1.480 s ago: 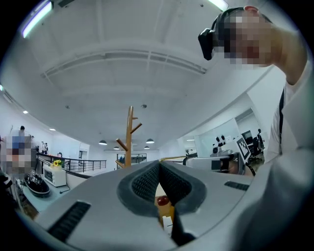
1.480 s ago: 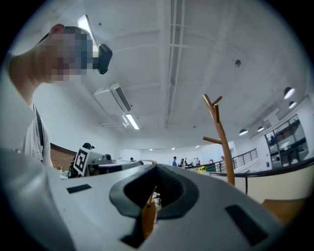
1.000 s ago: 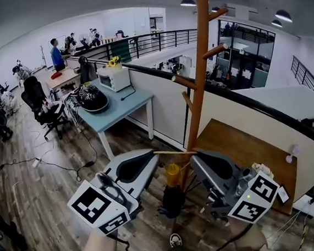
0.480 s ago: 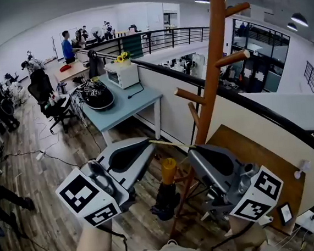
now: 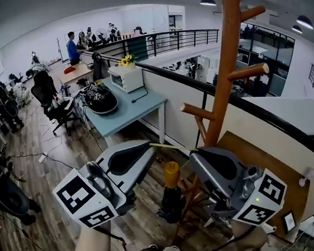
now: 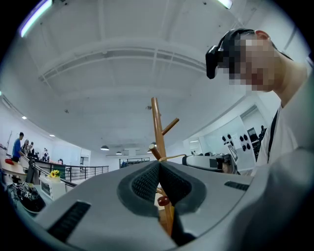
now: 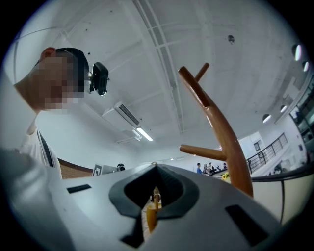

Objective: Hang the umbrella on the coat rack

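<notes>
A wooden coat rack (image 5: 225, 71) with slanted pegs (image 5: 198, 112) rises just beyond both grippers. The folded dark umbrella (image 5: 171, 202) with a yellow handle (image 5: 171, 174) hangs below a thin yellow strap (image 5: 171, 147) stretched between the gripper tips. My left gripper (image 5: 149, 145) is shut on the strap's left end and my right gripper (image 5: 193, 153) is shut on its right end. In the left gripper view the closed left gripper (image 6: 159, 163) points at the rack (image 6: 158, 128). In the right gripper view the yellow handle (image 7: 150, 217) shows below the closed right gripper (image 7: 156, 167).
A blue table (image 5: 138, 106) with a helmet (image 5: 101, 100) and a white microwave (image 5: 126, 77) stands to the left, along a black-railed partition (image 5: 266, 114). A wooden board (image 5: 259, 156) lies at the rack's foot. Office chairs (image 5: 52, 99) and people are farther back.
In the head view the coat rack has slid right and grown larger. Both grippers have kept the strap taut between them, with the umbrella still hanging beneath.
</notes>
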Available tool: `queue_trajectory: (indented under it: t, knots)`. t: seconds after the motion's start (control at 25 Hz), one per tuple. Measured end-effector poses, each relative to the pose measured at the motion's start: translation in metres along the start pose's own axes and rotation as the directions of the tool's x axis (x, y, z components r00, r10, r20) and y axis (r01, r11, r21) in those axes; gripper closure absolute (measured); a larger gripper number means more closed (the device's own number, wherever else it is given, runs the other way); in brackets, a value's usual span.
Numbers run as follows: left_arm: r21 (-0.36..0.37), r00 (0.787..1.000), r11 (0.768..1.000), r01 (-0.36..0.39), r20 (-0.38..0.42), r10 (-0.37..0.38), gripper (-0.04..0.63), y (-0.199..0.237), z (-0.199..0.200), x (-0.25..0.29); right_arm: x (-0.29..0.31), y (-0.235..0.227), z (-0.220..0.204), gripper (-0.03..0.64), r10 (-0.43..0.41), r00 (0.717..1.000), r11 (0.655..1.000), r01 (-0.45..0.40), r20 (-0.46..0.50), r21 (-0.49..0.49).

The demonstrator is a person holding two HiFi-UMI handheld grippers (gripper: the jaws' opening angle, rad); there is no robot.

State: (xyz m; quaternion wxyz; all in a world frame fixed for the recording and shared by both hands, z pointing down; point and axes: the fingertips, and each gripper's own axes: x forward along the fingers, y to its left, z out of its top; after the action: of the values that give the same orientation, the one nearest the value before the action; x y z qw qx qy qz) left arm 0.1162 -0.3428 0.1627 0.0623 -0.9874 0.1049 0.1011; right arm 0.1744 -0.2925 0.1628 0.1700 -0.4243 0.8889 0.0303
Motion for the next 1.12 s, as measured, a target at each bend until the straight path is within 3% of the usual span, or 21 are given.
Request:
queue_trajectory:
  t: [0.2,0.36,0.64,0.92,1.12]
  knots:
    - [-0.023,0.997,0.997,0.078,0.02,-0.077,0.594,0.021,0.011,0.012,0.018,-0.012,0.013,0.614,-0.057,0.998,0.998,0.057,0.019,-0.024]
    - [0.012,0.991,0.992,0.129,0.021,-0.129,0.594,0.035,0.022,0.025,0.028,-0.018,0.025,0.614,-0.108,0.993,0.993,0.11,0.039,-0.051]
    - [0.006,0.969,0.97,0.244,0.036,-0.244,0.594,0.051,0.031,0.058,0.03,-0.041,0.041,0.614,-0.205,0.974,0.977,0.209,0.093,-0.032]
    - [-0.073,0.939,0.937,0.343,0.052,-0.34,0.594,0.054,0.022,0.089,0.019,-0.067,0.043,0.614,-0.298,0.945,0.955,0.293,0.135,0.057]
    - [-0.136,0.924,0.915,0.381,0.031,-0.381,0.594,0.048,-0.001,0.109,0.001,-0.086,0.032,0.614,-0.369,0.923,0.929,0.364,0.111,0.065]
